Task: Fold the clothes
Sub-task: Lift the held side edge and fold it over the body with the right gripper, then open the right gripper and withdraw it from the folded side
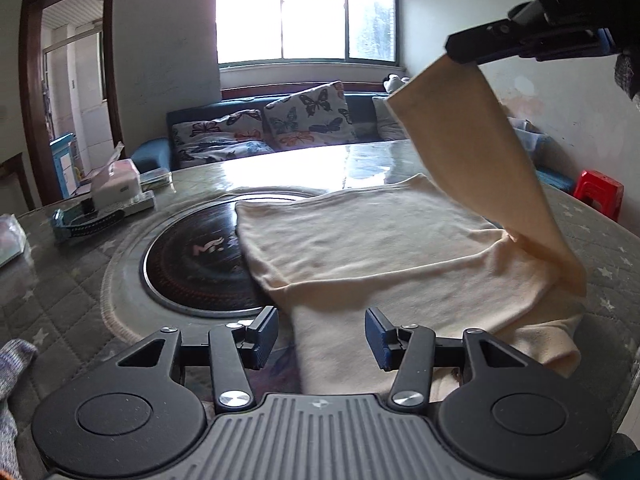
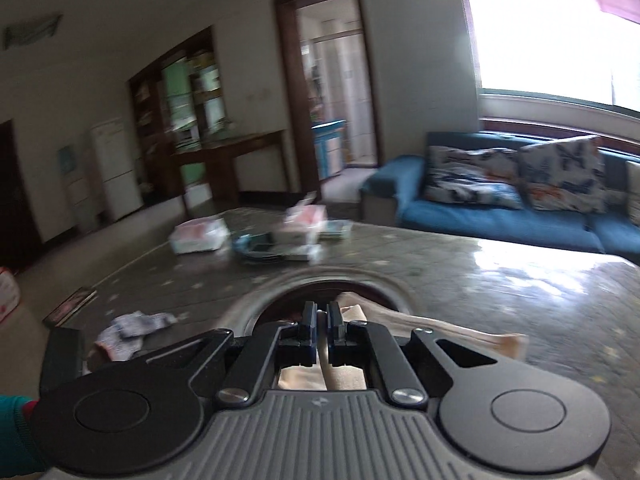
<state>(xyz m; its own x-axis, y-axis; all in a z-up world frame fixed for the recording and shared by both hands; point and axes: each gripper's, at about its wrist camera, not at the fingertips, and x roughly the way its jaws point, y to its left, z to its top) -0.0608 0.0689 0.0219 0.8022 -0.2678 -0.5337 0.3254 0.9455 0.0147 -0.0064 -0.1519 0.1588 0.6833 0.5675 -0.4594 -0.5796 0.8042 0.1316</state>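
Note:
A cream garment [image 1: 384, 248] lies spread on the round table, partly over the dark cooktop [image 1: 196, 264]. My left gripper [image 1: 322, 338] is open and empty, low over the garment's near edge. My right gripper [image 1: 460, 50] is shut on a cream sleeve [image 1: 480, 152] and holds it up high at the upper right; the sleeve hangs down to the garment. In the right wrist view my right gripper [image 2: 321, 320] has its jaws closed on the cream cloth [image 2: 440, 326], which trails off to the right.
The table has a grey quilted cover [image 1: 68, 280]. Tissue boxes and small items [image 1: 116, 196] sit at the far left. A grey knit piece [image 1: 12, 364] lies at the near left edge, and it shows in the right wrist view [image 2: 136, 326]. A blue sofa [image 2: 500, 208] stands behind the table.

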